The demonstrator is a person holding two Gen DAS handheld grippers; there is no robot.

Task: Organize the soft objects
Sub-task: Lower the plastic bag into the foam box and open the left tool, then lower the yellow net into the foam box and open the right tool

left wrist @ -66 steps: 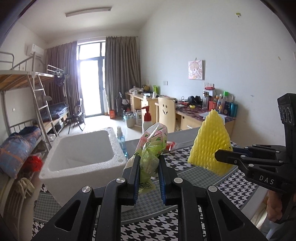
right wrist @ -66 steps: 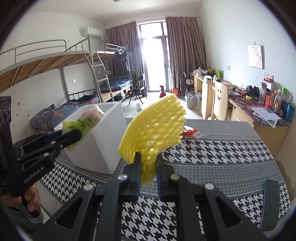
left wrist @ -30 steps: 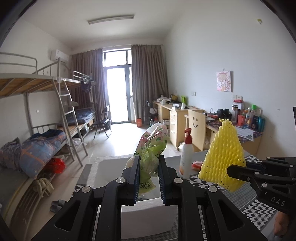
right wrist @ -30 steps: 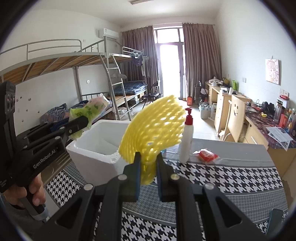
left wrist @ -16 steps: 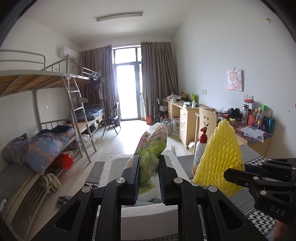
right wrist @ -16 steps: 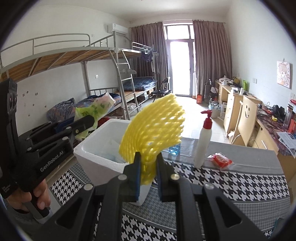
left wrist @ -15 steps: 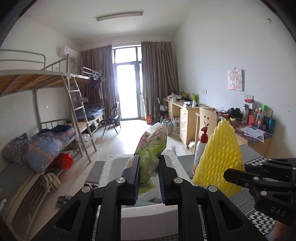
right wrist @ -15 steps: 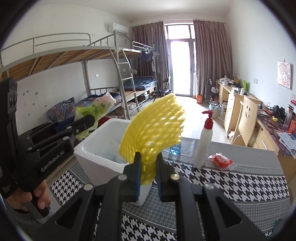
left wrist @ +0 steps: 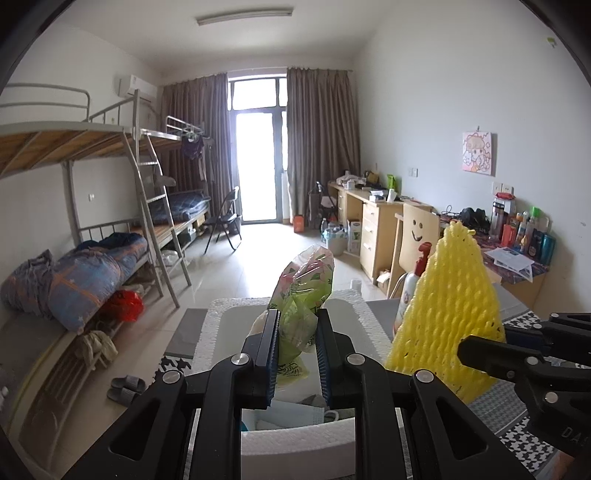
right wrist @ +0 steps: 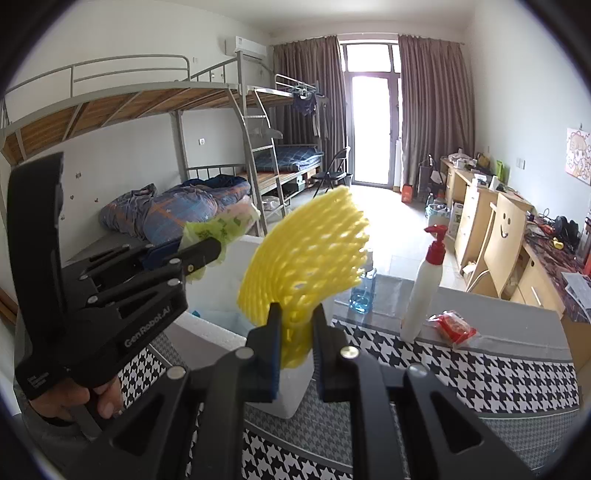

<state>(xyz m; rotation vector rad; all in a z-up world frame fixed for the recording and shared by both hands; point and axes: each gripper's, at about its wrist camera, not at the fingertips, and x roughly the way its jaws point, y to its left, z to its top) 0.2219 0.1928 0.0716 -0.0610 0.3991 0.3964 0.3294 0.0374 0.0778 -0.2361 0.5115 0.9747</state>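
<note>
"GenRobot.AI" printed in white along the left gripper [right wrist: 207, 254] body, seen from the right wrist. "DAS" partly legible on the right gripper [left wrist: 476, 350] body, lower right of left wrist view. Print on the green plastic bag [left wrist: 301, 295] unreadable.

Daylight floods in through the balcony door [left wrist: 257, 162], blown out to white and glaring on the floor [left wrist: 236, 273]. The ceiling lamp [left wrist: 243, 16] looks unlit. Fisheye bending curves the walls, dark vignette fills corners; the near fingers [right wrist: 264, 343] look slightly soft.
</note>
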